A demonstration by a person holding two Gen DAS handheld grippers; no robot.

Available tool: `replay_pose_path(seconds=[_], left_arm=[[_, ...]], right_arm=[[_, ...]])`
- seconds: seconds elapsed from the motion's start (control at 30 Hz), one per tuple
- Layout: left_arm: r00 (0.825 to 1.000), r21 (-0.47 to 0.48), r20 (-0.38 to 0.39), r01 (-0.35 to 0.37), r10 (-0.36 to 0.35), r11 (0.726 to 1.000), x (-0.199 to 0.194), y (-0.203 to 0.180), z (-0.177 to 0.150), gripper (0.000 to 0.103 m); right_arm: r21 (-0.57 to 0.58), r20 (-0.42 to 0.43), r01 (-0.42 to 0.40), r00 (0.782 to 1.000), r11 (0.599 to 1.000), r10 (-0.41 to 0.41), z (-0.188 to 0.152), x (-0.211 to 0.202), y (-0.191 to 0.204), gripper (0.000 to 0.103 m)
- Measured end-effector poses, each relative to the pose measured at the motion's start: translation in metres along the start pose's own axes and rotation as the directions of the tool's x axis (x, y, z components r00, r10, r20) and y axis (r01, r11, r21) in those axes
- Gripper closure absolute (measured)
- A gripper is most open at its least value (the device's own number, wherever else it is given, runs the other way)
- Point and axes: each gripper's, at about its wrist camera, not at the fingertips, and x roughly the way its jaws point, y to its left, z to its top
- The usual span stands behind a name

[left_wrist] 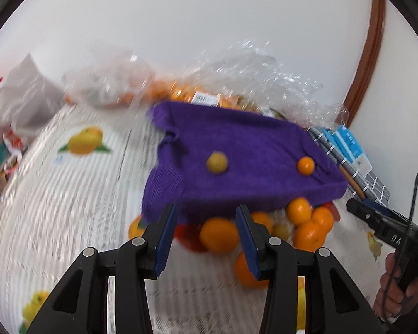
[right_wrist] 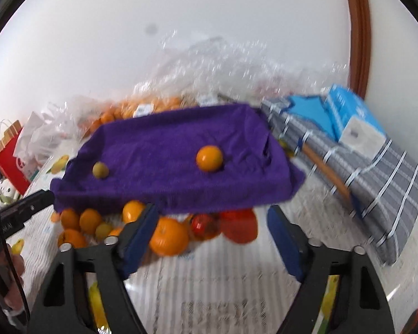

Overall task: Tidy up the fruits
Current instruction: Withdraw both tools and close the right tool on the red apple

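On the desk [left_wrist: 55, 200], under its lemon-print cover, loose oranges [right_wrist: 168, 235] and red fruit lie heaped at the near edge of a purple towel-lined tray [right_wrist: 164, 150], which holds only one small orange [right_wrist: 209, 158] and a greenish fruit [right_wrist: 100, 170]. Sorting looks barely begun. Both jaws stand apart and empty, left hand-held gripper [left_wrist: 206, 239] narrower, right hand-held gripper [right_wrist: 211, 239] wider. Next, I'd guess, one closes on a heap orange.

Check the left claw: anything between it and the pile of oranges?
Nothing visible. The left claw hangs open right over the orange pile, one orange showing between its fingers; the purple towel lies beyond.
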Motion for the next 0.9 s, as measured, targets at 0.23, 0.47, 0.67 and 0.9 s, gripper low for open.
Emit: replay_pose_path(seconds=[0.23, 0.47, 0.67, 0.9], left_arm=[[0.999, -0.057, -0.002, 0.037, -0.037, 0.998, -0.001, 0.013, -0.014, 0.062], [0.997, -0.078, 0.059, 0.045, -0.04, 0.996, -0.009, 0.016, -0.013, 0.062], [0.998, -0.127, 0.049, 0.041, -0.035, 0.991, -0.003, 0.026, -0.011, 0.062], [0.998, -0.168, 0.031, 0.05, -0.046, 0.984, 0.002, 0.035, -0.011, 0.062]], right_arm=[[-0.013, -0.047, -0.045, 0.998, 0.999, 0.044, -0.012, 0.011, 0.009, 0.051], [-0.02, -0.041, 0.002, 0.999, 1.0, -0.003, -0.009, 0.018, -0.003, 0.073], [-0.064, -0.098, -0.017, 0.995, 0.998, 0.011, -0.013, 0.028, -0.008, 0.073], [-0.154, -0.128, -0.032, 0.992, 0.988, 0.012, -0.011, 0.042, 0.004, 0.073]])
